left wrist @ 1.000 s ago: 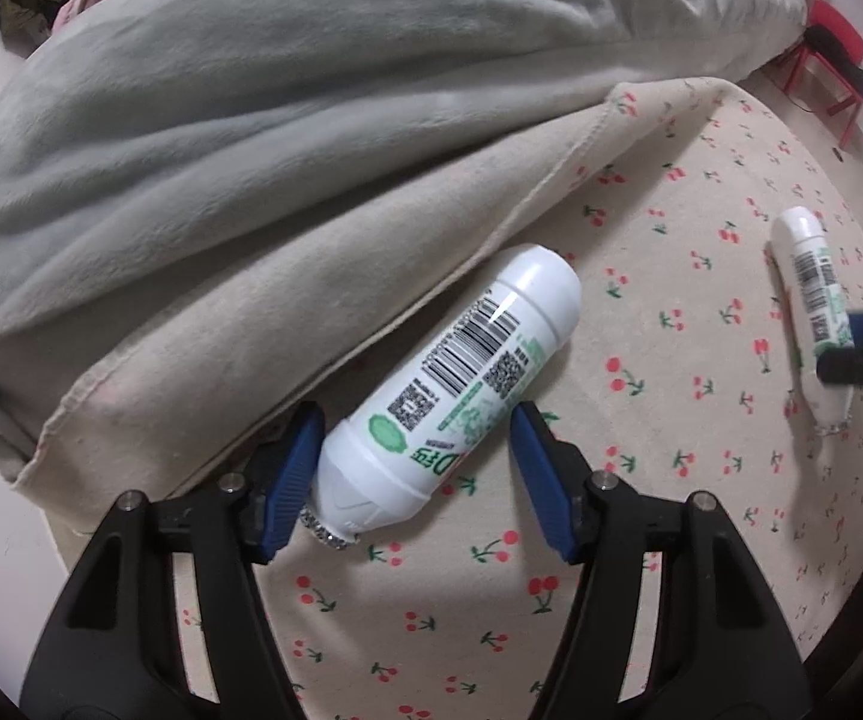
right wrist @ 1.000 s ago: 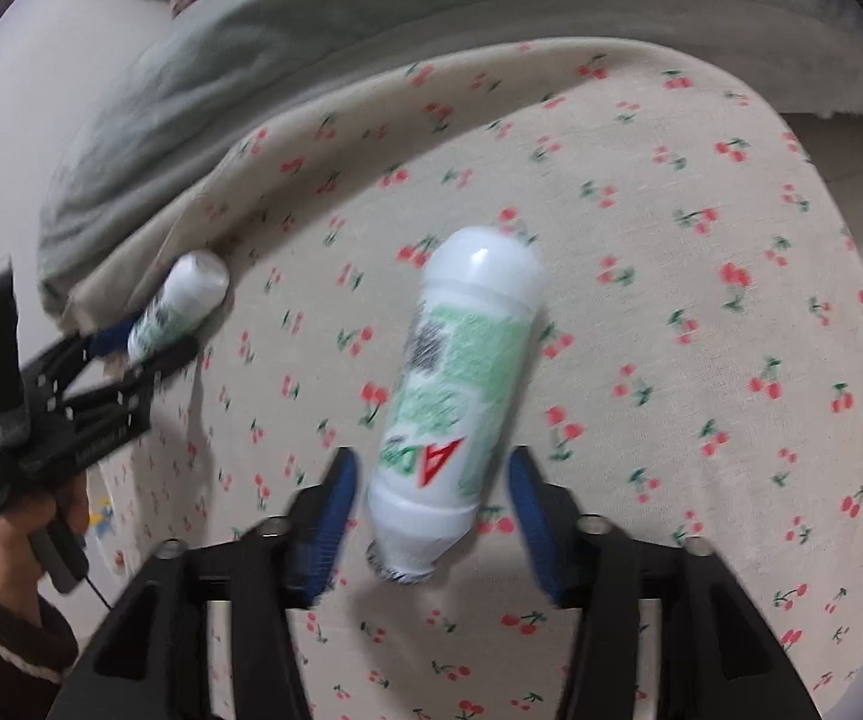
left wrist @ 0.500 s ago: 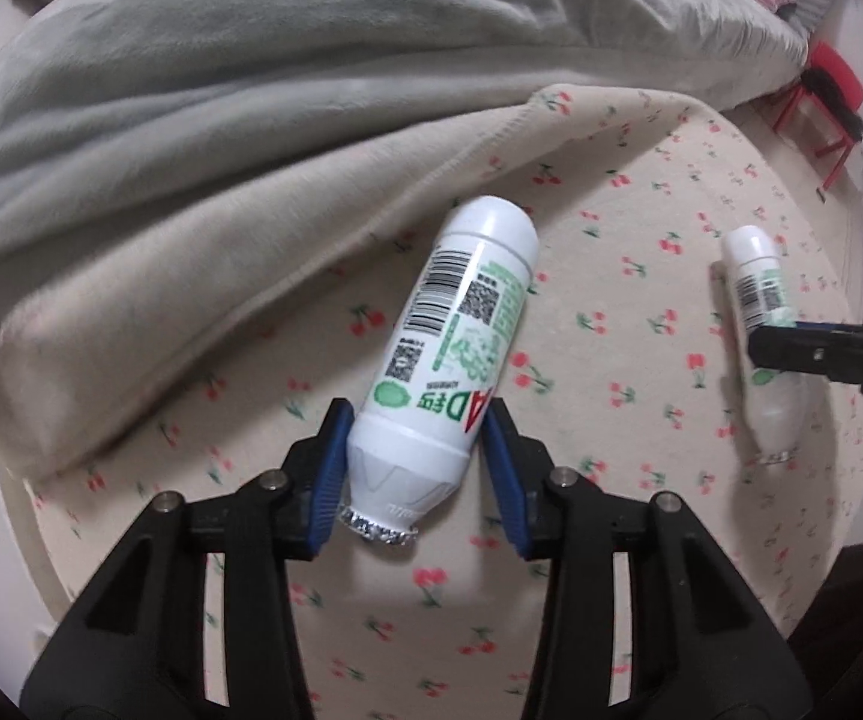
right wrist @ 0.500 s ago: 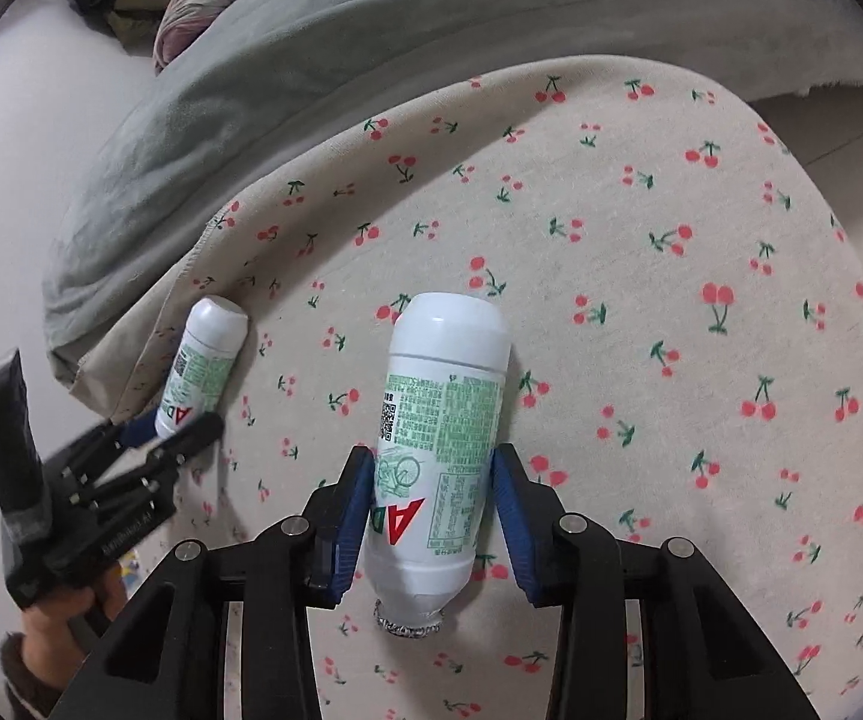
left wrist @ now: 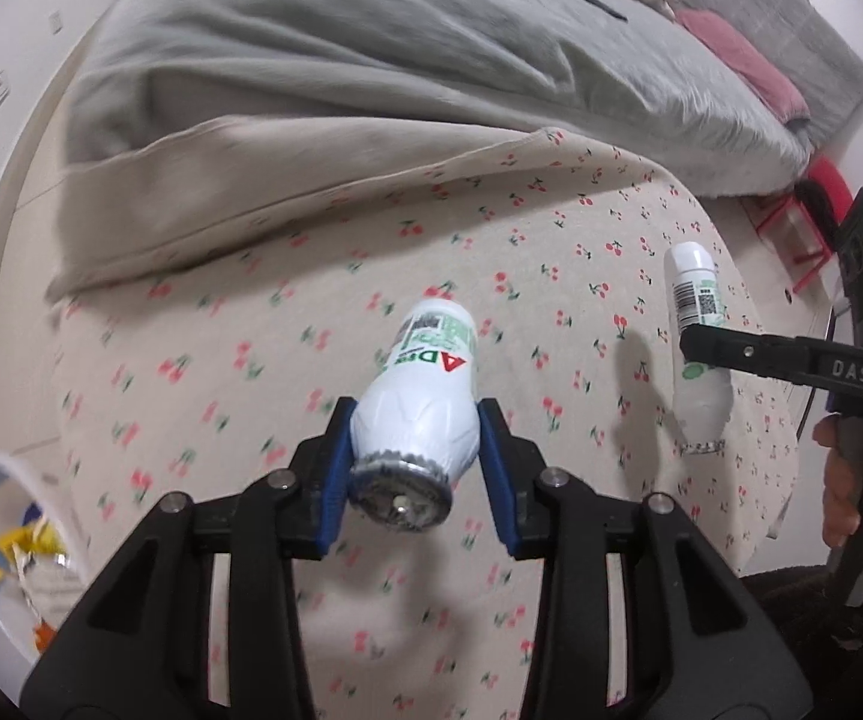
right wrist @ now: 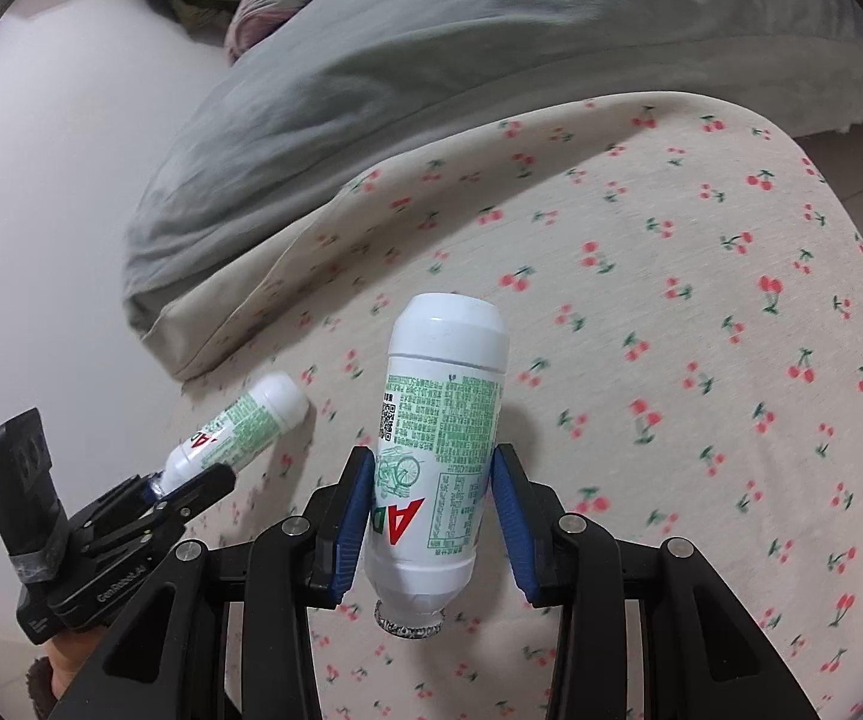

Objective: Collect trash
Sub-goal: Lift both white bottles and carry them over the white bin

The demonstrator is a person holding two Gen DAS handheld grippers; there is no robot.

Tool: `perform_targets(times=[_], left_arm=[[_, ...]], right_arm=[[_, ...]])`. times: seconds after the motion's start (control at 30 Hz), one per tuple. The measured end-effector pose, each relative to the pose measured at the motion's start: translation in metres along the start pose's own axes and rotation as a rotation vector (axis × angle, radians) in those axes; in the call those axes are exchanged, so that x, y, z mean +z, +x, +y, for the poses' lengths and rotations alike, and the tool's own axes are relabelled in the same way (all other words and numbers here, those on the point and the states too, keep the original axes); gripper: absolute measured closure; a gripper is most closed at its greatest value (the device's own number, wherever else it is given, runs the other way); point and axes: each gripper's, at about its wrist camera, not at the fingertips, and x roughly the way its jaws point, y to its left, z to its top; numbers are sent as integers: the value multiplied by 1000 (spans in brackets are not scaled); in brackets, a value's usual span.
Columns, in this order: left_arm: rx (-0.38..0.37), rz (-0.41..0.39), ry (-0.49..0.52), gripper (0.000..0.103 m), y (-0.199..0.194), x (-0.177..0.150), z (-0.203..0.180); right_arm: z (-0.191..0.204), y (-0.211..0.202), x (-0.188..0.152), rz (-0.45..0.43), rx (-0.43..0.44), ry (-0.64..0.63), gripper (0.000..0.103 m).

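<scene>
A small white plastic drink bottle with a green-printed label and a red letter A is clamped between the blue pads of the left gripper, whose jaws have just been closing onto it. The bottle is held by its lower body near the foil-topped neck, which points back toward the camera, while its rounded base points away over the cream bed sheet printed with red cherries. In the right wrist view the same bottle is seen tilted above the sheet in the black left gripper.

A second white plastic bottle of the same kind is gripped by the right gripper; its jaws, too, have just closed in, and the blue pads are pressed against the label near the neck. Its crinkled foil mouth hangs below the pads, and the base is directed away. From the left wrist view this bottle is seen held off the sheet, partly crossed by the right gripper's black finger, with a person's hand on the handle.

Beyond the sheet a rumpled grey blanket is spread. At the lower left edge of the left view, a white container holding crumpled wrappers is visible.
</scene>
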Motion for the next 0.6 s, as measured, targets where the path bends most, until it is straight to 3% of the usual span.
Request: perform_targets(times=[0.23,0.6], left_arm=[[0,-47,-80,63,-20,-34,25],[-31,-112,-169,63,-48,-61,62]], right_arm=[[29,8,-20,12,10,-54,62],[74,15,-38,12,29,-127,62]])
